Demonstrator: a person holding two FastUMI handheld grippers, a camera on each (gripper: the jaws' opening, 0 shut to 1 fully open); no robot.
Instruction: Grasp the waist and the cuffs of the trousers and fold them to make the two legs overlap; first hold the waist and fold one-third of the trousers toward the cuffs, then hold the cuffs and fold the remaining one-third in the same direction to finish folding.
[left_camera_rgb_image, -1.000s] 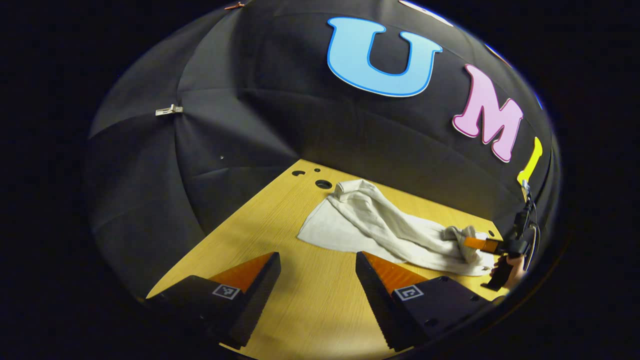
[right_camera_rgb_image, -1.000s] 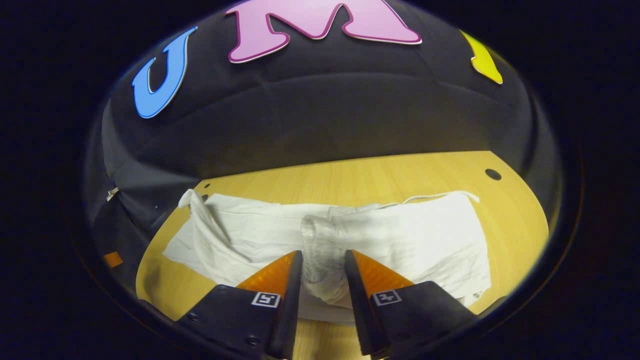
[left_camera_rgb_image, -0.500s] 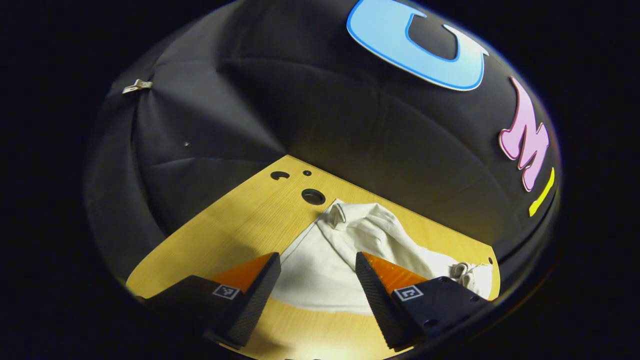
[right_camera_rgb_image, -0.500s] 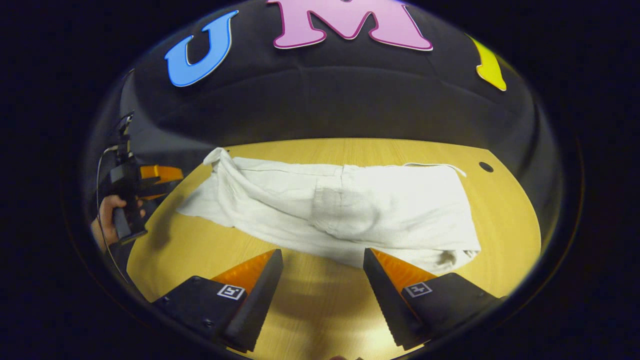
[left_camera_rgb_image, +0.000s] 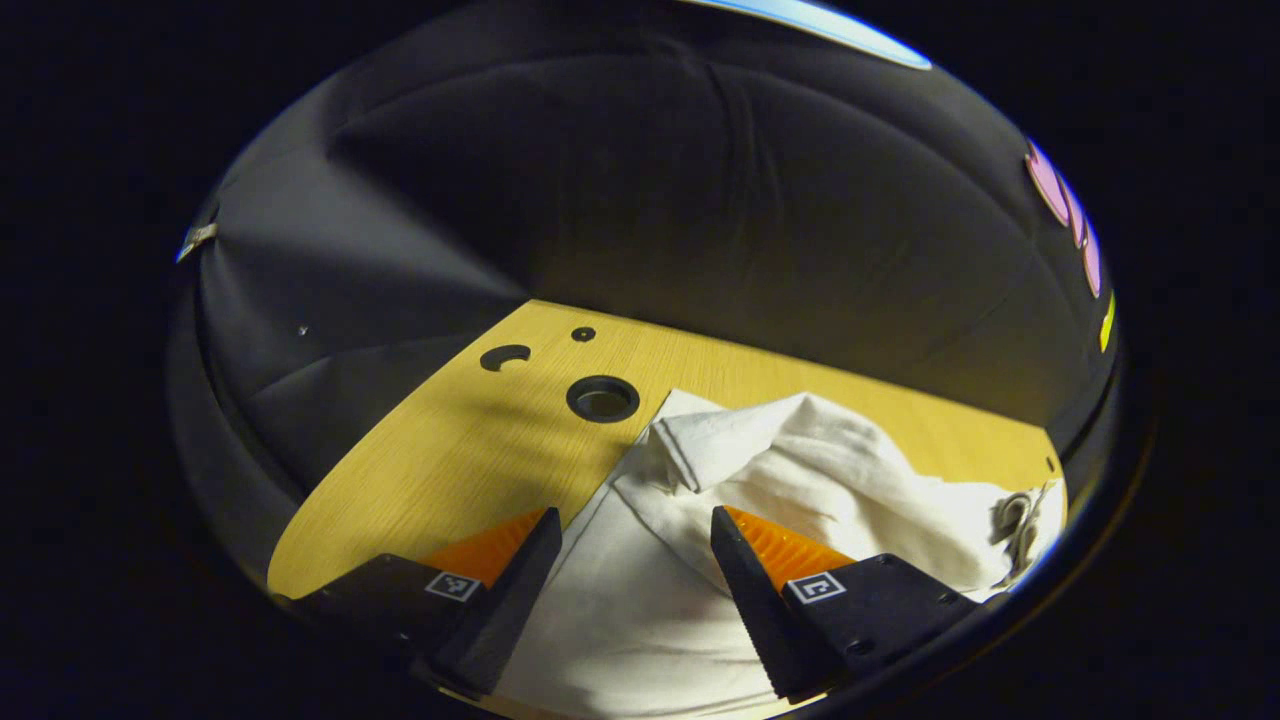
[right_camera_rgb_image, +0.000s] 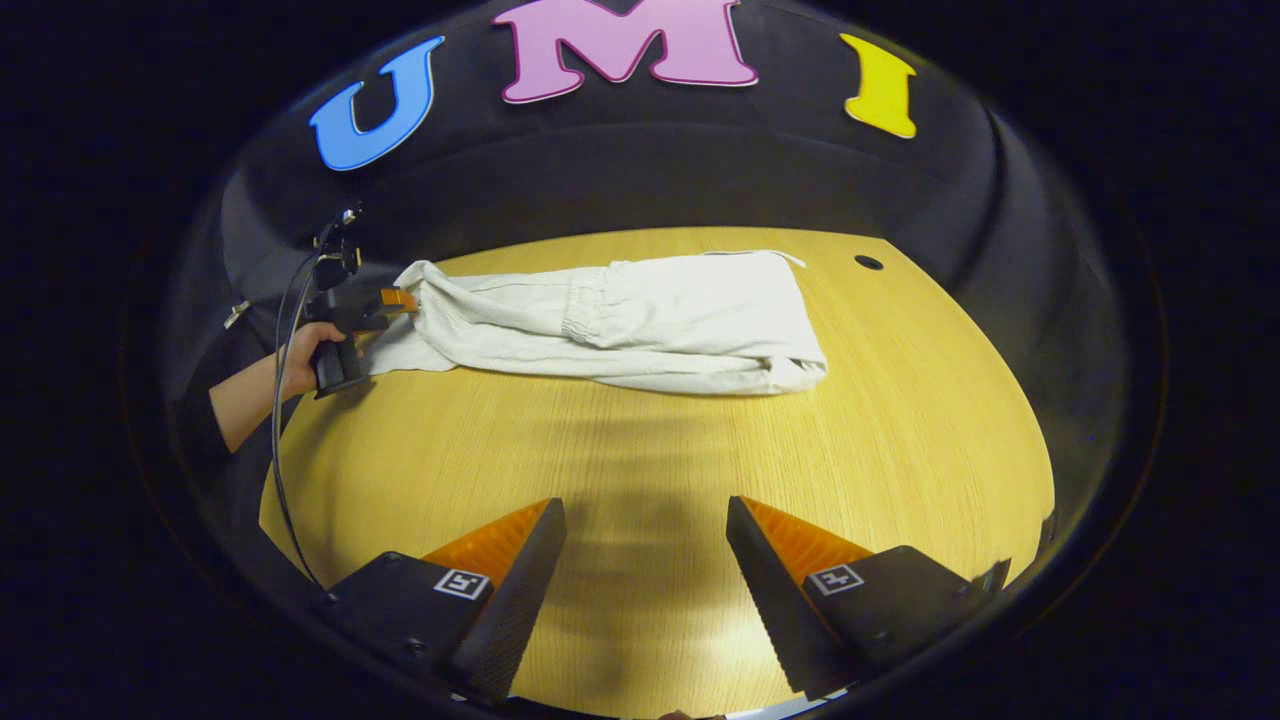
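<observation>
The white trousers lie lengthwise across the far half of the wooden table, with the waist part folded over toward the middle. Their cuff end is rumpled and sits just ahead of my left gripper, which is open with cloth lying between and beneath its wide-apart fingers. In the right gripper view, the left gripper is at the trousers' left end, held by a hand. My right gripper is open above bare table, well back from the trousers, with nothing in it.
A large round hole and two smaller cut-outs pierce the table near the cuff end. Another small hole lies by the far right corner. A cable hangs from the left gripper. Black cloth walls close in behind the table.
My right gripper opened, let go of the bunched waist and drew back across the table. My left gripper moved forward to the cuff end, so cloth now lies between its fingers.
</observation>
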